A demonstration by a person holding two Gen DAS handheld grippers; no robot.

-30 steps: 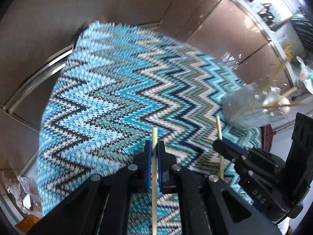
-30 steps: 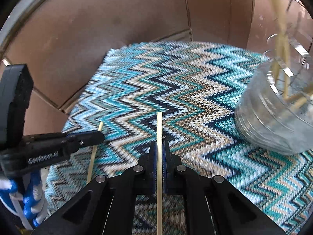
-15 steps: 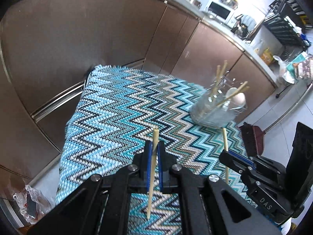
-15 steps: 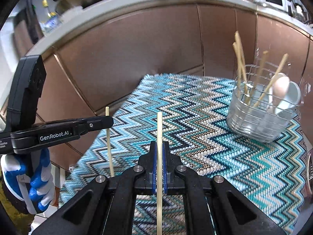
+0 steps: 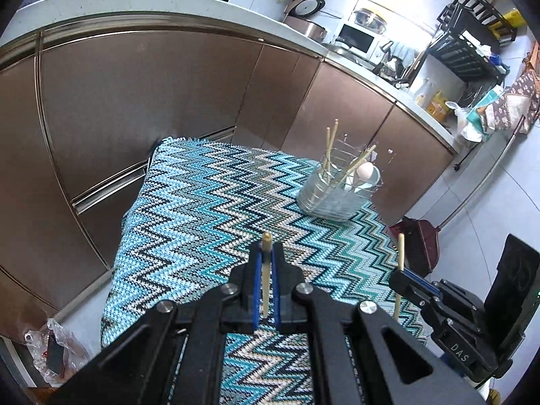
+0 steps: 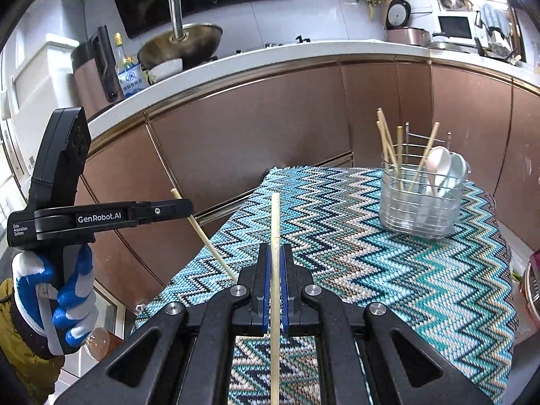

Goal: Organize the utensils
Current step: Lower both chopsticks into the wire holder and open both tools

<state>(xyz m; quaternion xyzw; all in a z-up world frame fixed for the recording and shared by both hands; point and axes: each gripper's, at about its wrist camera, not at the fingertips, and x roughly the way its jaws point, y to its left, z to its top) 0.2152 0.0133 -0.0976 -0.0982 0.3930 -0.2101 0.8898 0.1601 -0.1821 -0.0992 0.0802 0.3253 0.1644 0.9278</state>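
I carry one chopstick pinched in my left gripper (image 5: 266,271) and another chopstick (image 6: 275,270) pinched in my right gripper (image 6: 276,281), both above the cloth, well short of the wire basket (image 6: 418,202), ready to drop in. The basket already holds upright chopsticks and two pale spoons (image 6: 445,165).

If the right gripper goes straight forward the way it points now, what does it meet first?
Probably the zigzag cloth on the table: the right gripper, shut on a chopstick, points down at bare cloth left of the utensil holder. Depth is uncertain.
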